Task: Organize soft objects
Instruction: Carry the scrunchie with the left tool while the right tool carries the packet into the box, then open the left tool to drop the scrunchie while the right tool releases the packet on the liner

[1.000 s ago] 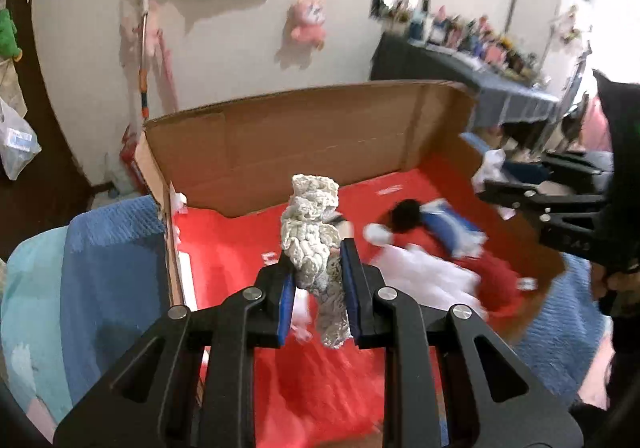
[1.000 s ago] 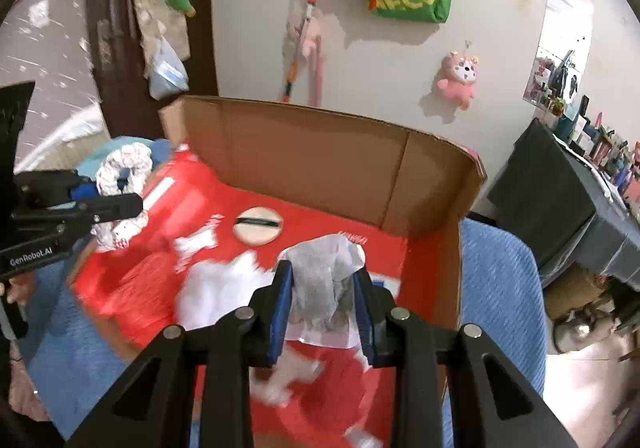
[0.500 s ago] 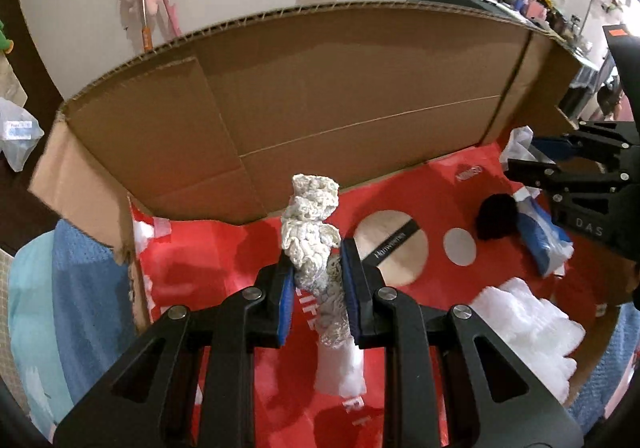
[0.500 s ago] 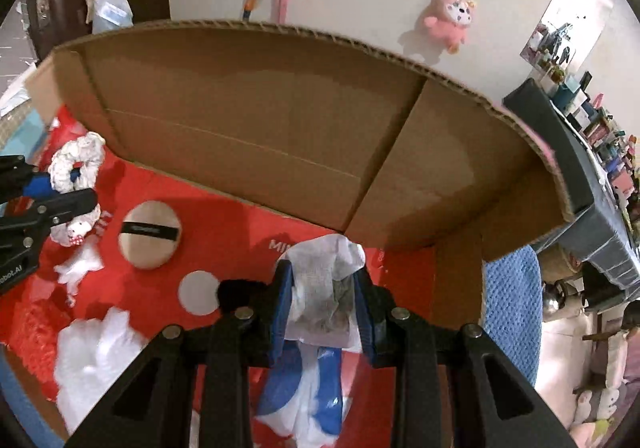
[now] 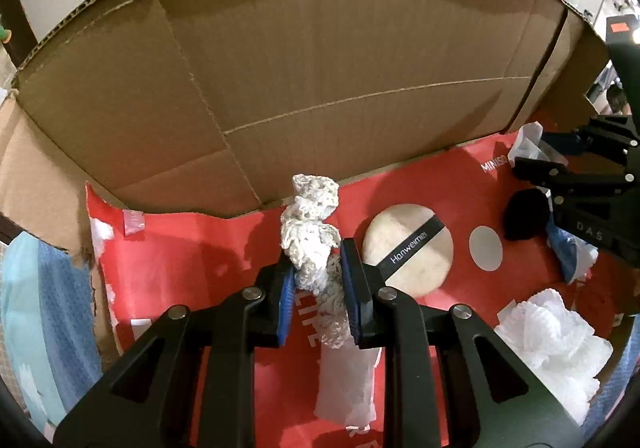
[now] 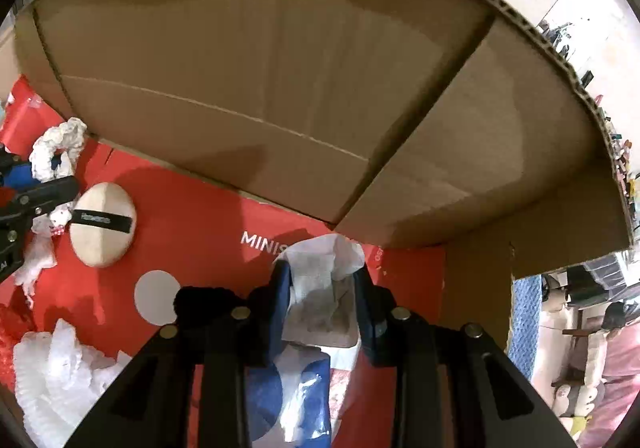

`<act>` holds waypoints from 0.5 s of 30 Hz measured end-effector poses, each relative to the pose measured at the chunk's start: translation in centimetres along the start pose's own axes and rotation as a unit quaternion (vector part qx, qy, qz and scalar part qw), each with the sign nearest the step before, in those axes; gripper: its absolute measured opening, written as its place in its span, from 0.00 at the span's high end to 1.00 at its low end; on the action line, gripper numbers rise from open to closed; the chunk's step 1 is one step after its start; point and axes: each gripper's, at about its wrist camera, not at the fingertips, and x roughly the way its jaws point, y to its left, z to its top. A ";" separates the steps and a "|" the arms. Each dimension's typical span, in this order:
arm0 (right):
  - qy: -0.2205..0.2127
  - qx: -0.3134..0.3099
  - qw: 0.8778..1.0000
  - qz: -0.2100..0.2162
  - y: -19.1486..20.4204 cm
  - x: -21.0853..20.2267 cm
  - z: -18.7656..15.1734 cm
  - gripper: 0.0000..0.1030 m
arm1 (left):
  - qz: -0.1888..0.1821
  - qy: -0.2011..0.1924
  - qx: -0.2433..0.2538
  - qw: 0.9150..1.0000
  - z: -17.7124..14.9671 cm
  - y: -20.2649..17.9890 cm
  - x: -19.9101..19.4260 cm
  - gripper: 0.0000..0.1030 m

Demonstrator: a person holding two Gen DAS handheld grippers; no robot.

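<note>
My left gripper (image 5: 316,272) is shut on a white crocheted scrunchie (image 5: 310,219), low over the red floor (image 5: 180,260) of the cardboard box (image 5: 320,67). A white pouch (image 5: 346,384) lies just under it. My right gripper (image 6: 320,292) is shut on a white and blue cloth pouch (image 6: 320,300) near the box's right corner; the pouch's blue part hangs below the fingers. In the left wrist view the right gripper (image 5: 568,171) shows at the right edge, and in the right wrist view the left gripper (image 6: 24,199) with the scrunchie (image 6: 56,151) shows at the left.
On the red floor lie a round beige powder puff (image 5: 408,252) with a black band, a black pom-pom (image 5: 524,215), and a white mesh puff (image 5: 552,340). Tall cardboard walls stand close ahead. A blue towel (image 5: 44,320) lies outside the box at the left.
Both grippers have sunk into the box and tilted further down, each still holding its item. The far wall now fills most of both views.
</note>
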 end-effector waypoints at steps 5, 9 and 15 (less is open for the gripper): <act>0.006 0.002 1.000 -0.005 0.1 0.5 0.0 0.66 | 0.000 -0.001 -0.005 1.000 0.0 0.4 0.0 0.80; 0.005 0.006 1.000 -0.005 0.4 0.0 0.2 0.65 | -0.001 -0.004 -0.010 1.000 -0.1 0.4 0.0 0.80; 0.007 0.014 1.000 0.000 0.0 0.4 0.3 0.61 | -0.004 -0.004 -0.010 1.000 -0.3 0.3 -0.2 0.80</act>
